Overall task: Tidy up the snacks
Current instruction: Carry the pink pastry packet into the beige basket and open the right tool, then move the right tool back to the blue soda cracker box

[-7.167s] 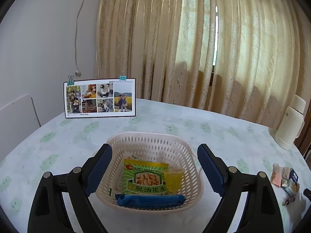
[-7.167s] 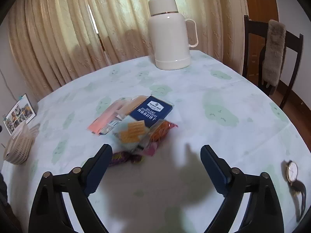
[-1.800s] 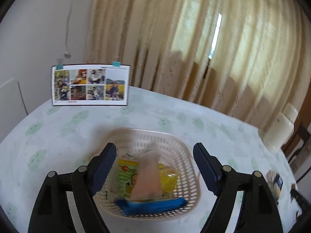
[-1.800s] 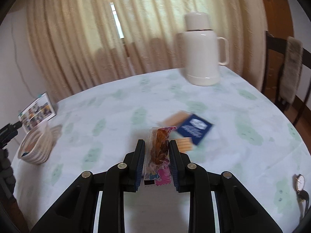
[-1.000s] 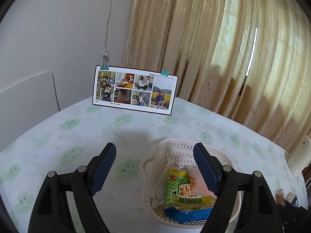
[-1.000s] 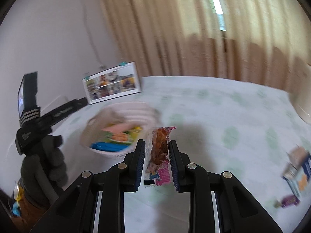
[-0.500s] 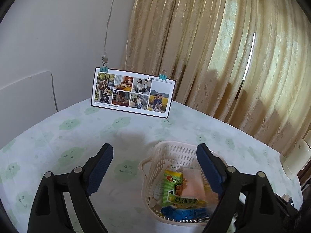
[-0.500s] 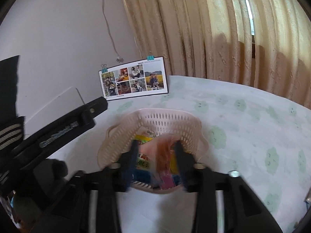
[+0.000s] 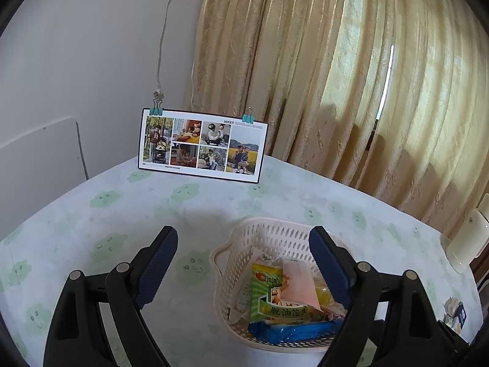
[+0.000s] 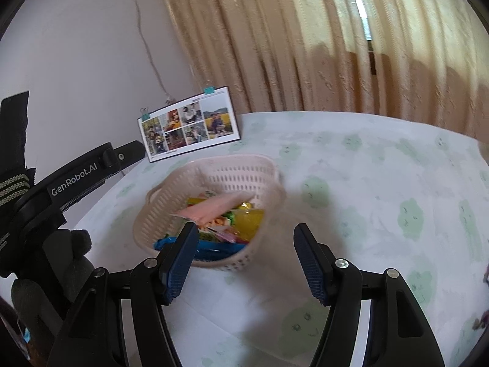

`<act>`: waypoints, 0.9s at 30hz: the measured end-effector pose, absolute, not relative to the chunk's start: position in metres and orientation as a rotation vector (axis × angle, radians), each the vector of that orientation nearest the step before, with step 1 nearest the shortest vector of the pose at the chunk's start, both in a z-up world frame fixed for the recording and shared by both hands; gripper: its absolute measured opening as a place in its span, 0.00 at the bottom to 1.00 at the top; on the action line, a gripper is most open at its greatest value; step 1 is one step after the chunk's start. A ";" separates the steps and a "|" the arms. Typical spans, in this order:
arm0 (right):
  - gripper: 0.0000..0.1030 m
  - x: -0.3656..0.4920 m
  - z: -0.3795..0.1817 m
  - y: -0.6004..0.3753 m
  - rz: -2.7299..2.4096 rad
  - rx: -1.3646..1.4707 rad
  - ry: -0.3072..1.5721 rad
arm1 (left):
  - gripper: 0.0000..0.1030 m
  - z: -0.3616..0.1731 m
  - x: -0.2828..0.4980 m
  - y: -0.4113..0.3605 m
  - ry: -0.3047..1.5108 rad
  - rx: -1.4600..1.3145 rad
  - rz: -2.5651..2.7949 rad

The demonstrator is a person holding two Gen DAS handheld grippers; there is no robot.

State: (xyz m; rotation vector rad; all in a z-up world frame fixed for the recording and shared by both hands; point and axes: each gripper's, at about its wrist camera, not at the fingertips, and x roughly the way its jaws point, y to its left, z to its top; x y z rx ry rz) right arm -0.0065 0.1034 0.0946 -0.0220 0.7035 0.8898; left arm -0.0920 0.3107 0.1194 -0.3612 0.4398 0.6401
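1. Releasing into the basket (image 10: 214, 183) looks to be the step in hand: the right tool (image 10: 243, 260) hangs just short of the basket's near rim, its jaws opening, with nothing between the pads.
2. The basket sits on the table (image 10: 382, 183), straight ahead of the right tool and a little to its left. Inside lie a pink packet (image 10: 214, 206), a yellow one (image 10: 247, 218), a green peanut bag (image 9: 269, 296) and a blue bar (image 9: 293, 333) along the near wall. The view is blurred, so which packet landed last I cannot tell.
3. The left tool (image 9: 243, 263) is wide open and empty. The basket lies ahead of it toward its right finger, which hides part of the far rim; its left finger stands over bare table.
4. More snacks (image 9: 455, 315) lie at the far right edge of the left view, well apart from the basket; they are too small to name.
5. Next move, as I judge it: the right tool should back off from the rim with jaws open, swing right to the remaining pile, and come down over a single packet. The packets are thin, flat and slippery, so a pinch on an edge will be needed.
6. Risk: nudging the light basket while withdrawing.
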 end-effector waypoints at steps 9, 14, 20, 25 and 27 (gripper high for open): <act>0.64 0.002 0.077 0.083 0.823 -0.024 0.744 | 0.83 0.117 -0.087 0.302 0.452 -0.330 0.625; 0.64 0.008 0.072 0.067 0.780 -0.010 0.754 | 0.83 0.115 -0.084 0.298 0.465 -0.314 0.612; 0.64 0.016 0.068 0.045 0.710 -0.003 0.747 | 0.83 0.113 -0.081 0.292 0.473 -0.293 0.602; 0.64 0.023 0.065 0.024 0.658 0.008 0.751 | 0.83 0.112 -0.079 0.289 0.478 -0.283 0.598; 0.64 0.026 0.064 0.015 0.622 0.012 0.752 | 0.83 0.112 -0.079 0.288 0.481 -0.279 0.597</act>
